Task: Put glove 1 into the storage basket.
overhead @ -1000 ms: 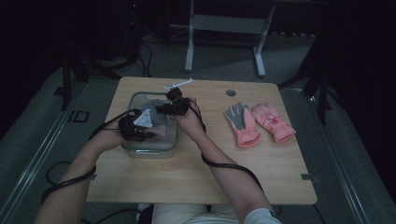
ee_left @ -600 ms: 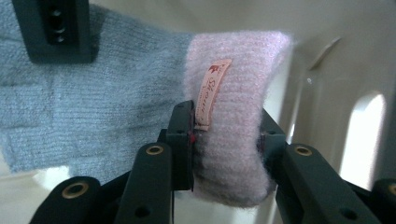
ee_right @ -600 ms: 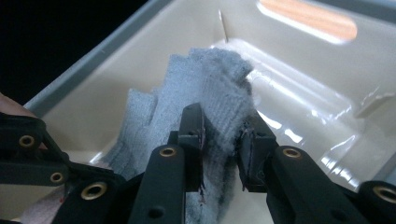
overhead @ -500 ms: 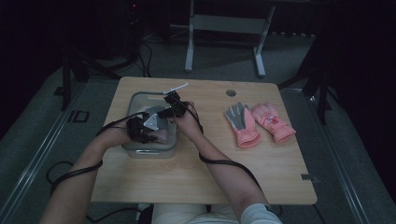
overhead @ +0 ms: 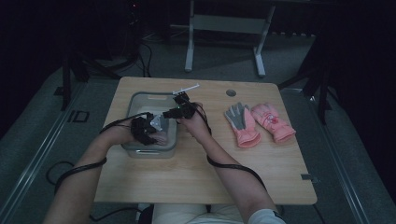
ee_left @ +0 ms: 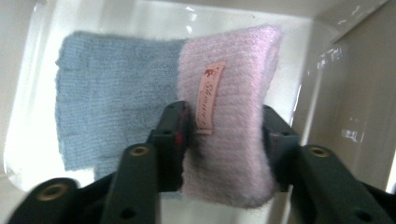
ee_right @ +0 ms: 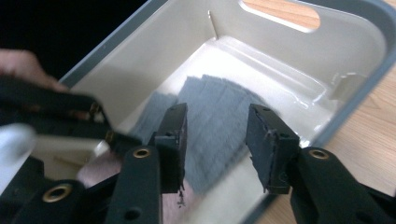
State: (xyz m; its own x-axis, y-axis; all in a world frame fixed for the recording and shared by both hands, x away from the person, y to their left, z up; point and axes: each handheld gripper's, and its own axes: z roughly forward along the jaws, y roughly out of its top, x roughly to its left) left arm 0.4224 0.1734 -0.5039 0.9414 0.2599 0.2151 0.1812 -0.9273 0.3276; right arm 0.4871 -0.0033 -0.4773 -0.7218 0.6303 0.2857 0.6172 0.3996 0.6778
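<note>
Work in hand: handling knitted pieces inside the grey bin (overhead: 133, 100) on the worktop (overhead: 196, 177).
Left claw (ee_left: 224, 126): clamped on the pink knit piece (ee_left: 229, 140), one jaw on each long side of it, pinching it across its width.
Pink knit piece, place: held inside the bin, just above the floor as far as could be judged; its long axis ran straight away from the left claw, with the sewn label (ee_left: 208, 98) facing the camera. In the left gripper view it lay beside and partly over the blue knit piece (ee_left: 112, 112).
Blue knit piece, place: flat on the bin floor, also seen in the right gripper view (ee_right: 219, 126), spread between that claw's jaws but lower down.
Right claw (ee_right: 217, 140): jaws apart, holding nothing, poised over the bin's rim and pointed down at the blue piece.
Key relation: the blue piece lay directly ahead of and below the right claw, its long axis roughly along the claw's line of sight; the right claw was the free one and looked the nearer to it.
Judged next need: a short descent by the right claw, with jaws set across the blue piece's narrow side.
Elsewhere: a pair of pink gloves (overhead: 259, 123) lay well apart, on the worktop's right half.
Risk: the two hands were crowded in the bin in the high view, left claw (overhead: 142, 130) close beside right claw (overhead: 180, 109).
</note>
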